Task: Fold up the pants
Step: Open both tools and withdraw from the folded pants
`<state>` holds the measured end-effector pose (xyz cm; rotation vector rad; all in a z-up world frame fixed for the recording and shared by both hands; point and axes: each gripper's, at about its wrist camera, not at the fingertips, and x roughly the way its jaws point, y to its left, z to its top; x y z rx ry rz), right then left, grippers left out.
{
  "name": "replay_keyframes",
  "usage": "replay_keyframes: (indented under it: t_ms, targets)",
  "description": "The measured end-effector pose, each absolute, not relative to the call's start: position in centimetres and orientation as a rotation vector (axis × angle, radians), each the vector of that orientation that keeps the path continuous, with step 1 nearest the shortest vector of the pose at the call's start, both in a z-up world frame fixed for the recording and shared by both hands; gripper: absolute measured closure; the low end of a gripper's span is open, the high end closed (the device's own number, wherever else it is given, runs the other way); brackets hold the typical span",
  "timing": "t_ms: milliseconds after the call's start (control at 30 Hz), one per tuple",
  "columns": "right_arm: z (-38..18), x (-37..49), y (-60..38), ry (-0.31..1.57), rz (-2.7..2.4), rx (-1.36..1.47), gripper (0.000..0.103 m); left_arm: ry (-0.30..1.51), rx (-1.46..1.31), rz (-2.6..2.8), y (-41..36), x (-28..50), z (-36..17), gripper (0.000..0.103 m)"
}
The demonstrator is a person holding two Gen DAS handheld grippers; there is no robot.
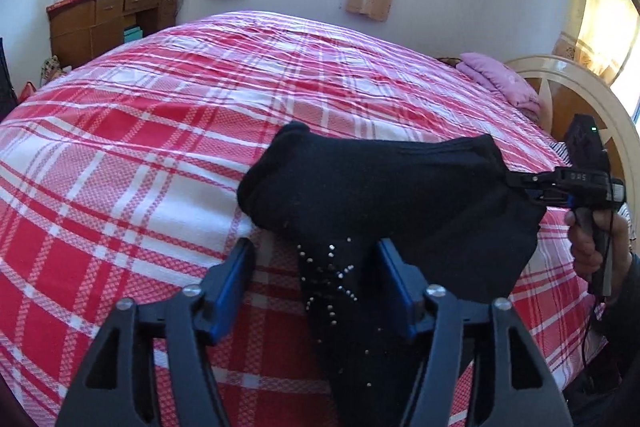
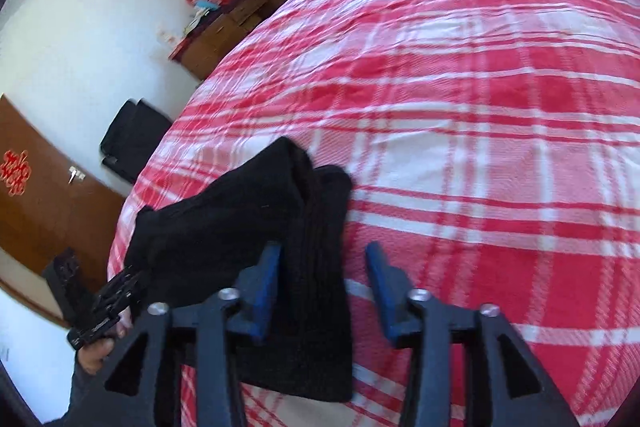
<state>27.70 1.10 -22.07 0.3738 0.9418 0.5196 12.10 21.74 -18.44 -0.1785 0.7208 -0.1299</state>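
One pair of black pants (image 1: 360, 187) lies bunched on the red-and-white plaid bed (image 1: 140, 147), at the lower centre of the left wrist view and the lower left of the right wrist view. A cluster of small silver studs (image 1: 332, 267) dots the fabric; no brand or label can be read on it.

The left tool (image 1: 316, 291) stands open, its two blue pads apart, with a studded fold of the pants between them but not pinched. The right tool (image 2: 324, 291) is also open, its left pad against the cloth and its right pad over bare bedcover. In the left wrist view the right tool's tip sits at the pants' right edge, and small white characters on its body are too blurred to read.

On the brown door (image 2: 36, 211) at the left of the right wrist view hangs one red paper ornament (image 2: 15, 173). One pink pillow (image 1: 500, 79) lies at the right.
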Motion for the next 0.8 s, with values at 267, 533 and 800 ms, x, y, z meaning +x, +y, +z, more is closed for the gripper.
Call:
replay_keyframes:
  t_ms: [267, 533, 800]
  targets:
    - [-17.6, 21.4, 2.9, 0.743, 0.581, 0.262, 0.056, 0.699, -0.027, -0.043, 20.1, 11.5, -18.1, 0.027]
    - [-20.0, 19.5, 6.6, 0.800, 0.568, 0.108, 0.056, 0.712, 0.001, 0.009, 19.9, 11.6, -18.1, 0.015]
    - [-21.0, 20.4, 5.0, 0.820, 0.567, 0.224, 0.056, 0.718, -0.027, 0.026, 20.5, 11.5, -18.8, 0.001]
